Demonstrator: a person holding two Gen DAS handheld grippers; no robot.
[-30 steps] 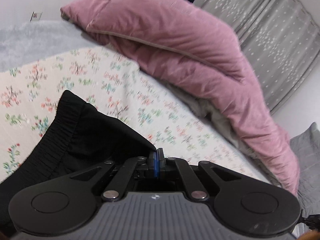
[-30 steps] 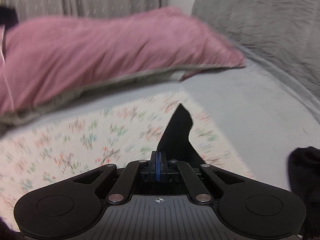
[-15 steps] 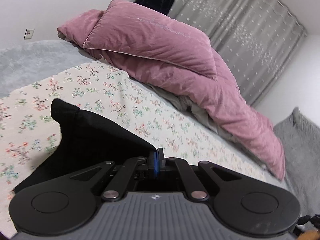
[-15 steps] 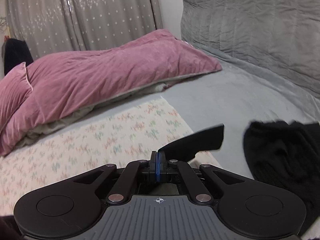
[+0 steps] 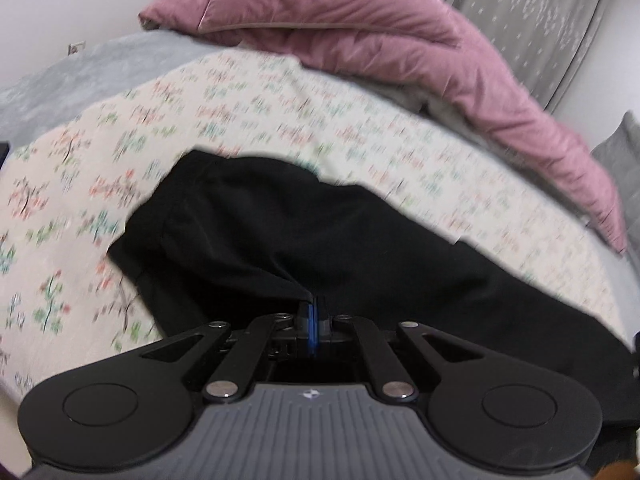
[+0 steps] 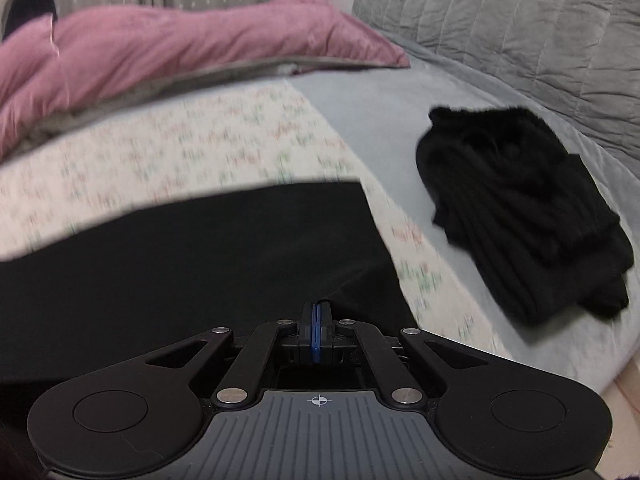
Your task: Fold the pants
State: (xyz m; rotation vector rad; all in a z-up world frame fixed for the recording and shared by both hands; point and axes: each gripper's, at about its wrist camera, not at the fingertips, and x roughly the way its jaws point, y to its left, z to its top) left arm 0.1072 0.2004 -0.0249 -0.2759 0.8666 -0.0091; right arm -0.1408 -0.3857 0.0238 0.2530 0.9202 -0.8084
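Black pants (image 5: 280, 232) lie spread over the floral sheet (image 5: 100, 168) on the bed. In the left wrist view my left gripper (image 5: 314, 306) is shut on a pinch of their black cloth, near the waistband end; cloth rises in a ridge to the blue pads. In the right wrist view the same pants (image 6: 192, 248) stretch as a long flat band with a squared end at the right. There my right gripper (image 6: 317, 309) is shut on the cloth close to that end. The near part of the pants is hidden behind both grippers' bodies.
A pink duvet (image 5: 360, 28) lies bunched along the far side of the bed, also seen as the pink duvet (image 6: 168, 44). A crumpled black knit garment (image 6: 520, 208) rests on the grey blanket (image 6: 392, 112) to the right. A grey quilted headboard (image 6: 520, 20) and grey curtains (image 5: 532, 12) stand behind.
Both grippers have swept across the bed with the pants in them. The cloth, lifted and bunched before, now lies stretched out flat on the floral sheet.
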